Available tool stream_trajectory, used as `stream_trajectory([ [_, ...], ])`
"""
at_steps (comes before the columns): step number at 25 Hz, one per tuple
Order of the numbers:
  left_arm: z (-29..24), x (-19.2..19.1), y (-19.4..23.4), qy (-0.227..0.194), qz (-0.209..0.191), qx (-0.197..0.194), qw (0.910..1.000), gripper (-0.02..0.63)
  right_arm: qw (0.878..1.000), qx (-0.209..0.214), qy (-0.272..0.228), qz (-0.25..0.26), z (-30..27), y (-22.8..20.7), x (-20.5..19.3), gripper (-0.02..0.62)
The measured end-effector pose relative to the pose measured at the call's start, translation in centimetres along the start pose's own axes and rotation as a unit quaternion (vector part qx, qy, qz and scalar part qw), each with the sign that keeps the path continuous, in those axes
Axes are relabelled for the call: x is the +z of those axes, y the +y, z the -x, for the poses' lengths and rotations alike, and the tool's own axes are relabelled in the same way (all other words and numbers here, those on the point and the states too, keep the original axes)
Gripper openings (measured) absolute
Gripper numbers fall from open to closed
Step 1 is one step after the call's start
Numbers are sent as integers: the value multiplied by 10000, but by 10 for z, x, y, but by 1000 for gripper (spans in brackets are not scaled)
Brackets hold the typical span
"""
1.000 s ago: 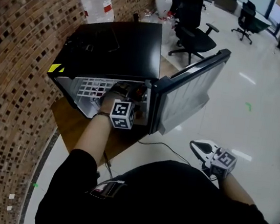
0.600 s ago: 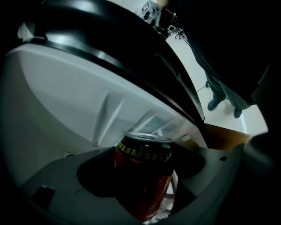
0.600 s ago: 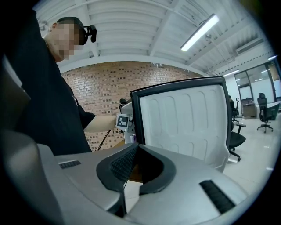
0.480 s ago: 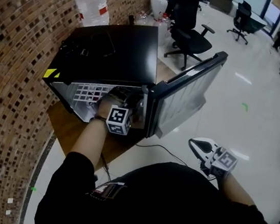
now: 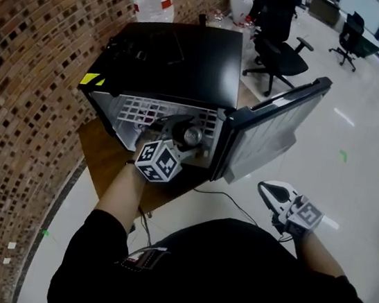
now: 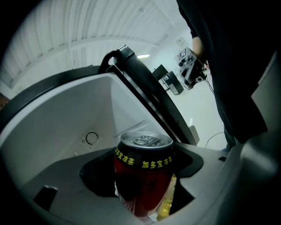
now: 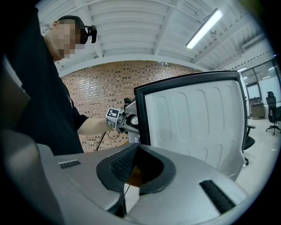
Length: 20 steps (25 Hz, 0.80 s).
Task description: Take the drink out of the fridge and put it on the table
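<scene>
Left claw: clenched on the red drink can, held at the fridge mouth, 12 o'clock.
Right claw: pressed closed, empty, 4 o'clock.

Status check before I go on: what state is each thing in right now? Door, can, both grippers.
Fridge door: swung wide open.
Can: clamped between the jaws, top up, tab looks unopened, at the mouth of the fridge.
Left gripper: shut on the can.
Right gripper: jaws together, nothing between them, held low beside the person, away from the fridge.
</scene>
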<state>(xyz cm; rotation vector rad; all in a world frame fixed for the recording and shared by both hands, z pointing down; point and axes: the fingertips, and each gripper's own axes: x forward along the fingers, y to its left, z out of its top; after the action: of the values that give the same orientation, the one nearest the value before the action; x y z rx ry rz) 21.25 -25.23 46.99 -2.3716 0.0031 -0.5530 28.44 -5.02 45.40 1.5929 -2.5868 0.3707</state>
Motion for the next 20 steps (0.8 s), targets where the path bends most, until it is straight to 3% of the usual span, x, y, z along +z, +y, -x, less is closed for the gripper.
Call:
stream_trajectory([
  [3,24,-2,-3,-143,465,154,9987,344,9998,173,-39,58,-21,3,7,8],
  [7,59,-27,-16,32,876,319,9956,344,9984,561,12,103,-59,18,8,8],
  [11,96,-63,-37,106,1619,544,9852,342,9939,1083,103,153,-102,46,-1,8],
  [17,148,-129,-77,161,2870,1101,9515,344,9817,1866,294,251,-174,102,-34,8],
  [20,174,-163,-99,142,3528,1517,9232,344,9722,2288,405,290,-213,127,-53,8],
])
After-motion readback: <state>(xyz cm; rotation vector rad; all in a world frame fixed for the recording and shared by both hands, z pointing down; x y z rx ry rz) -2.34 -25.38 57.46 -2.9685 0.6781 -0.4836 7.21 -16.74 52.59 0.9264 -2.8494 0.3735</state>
